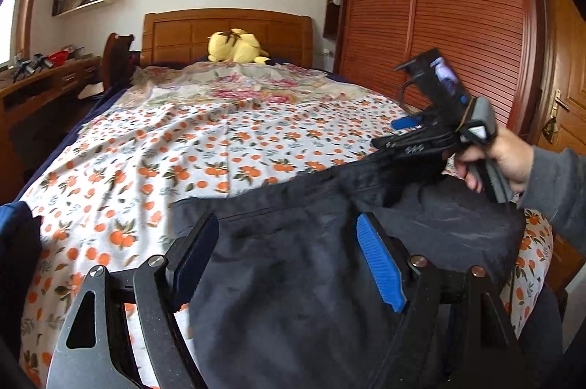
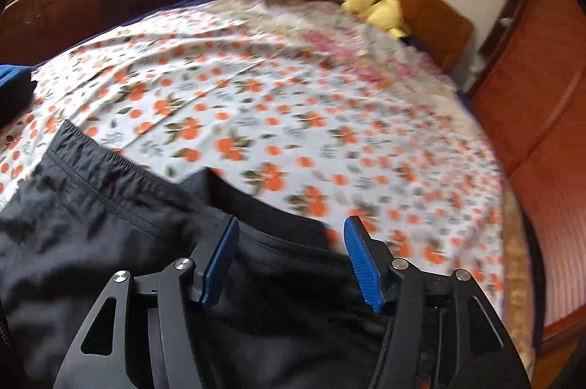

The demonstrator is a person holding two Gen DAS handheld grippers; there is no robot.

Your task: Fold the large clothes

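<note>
A large dark navy garment (image 1: 293, 260) lies bunched at the near edge of the bed; it also shows in the right wrist view (image 2: 110, 206), with an elastic hem at its far side. My left gripper (image 1: 289, 235) is open, its blue pads wide apart just above the cloth, holding nothing. My right gripper (image 2: 291, 235) is open over the garment's far edge, and the cloth passes under its jaws. In the left wrist view the right gripper (image 1: 395, 136) is held in a hand at the garment's right corner.
The bed (image 1: 183, 140) has an orange-patterned sheet and a floral blanket (image 1: 249, 85) further back. A yellow plush toy (image 1: 236, 46) sits by the wooden headboard. A wardrobe (image 1: 457, 4) stands right, a desk (image 1: 44, 85) left. Blue cloth (image 1: 14, 217) lies at the left edge.
</note>
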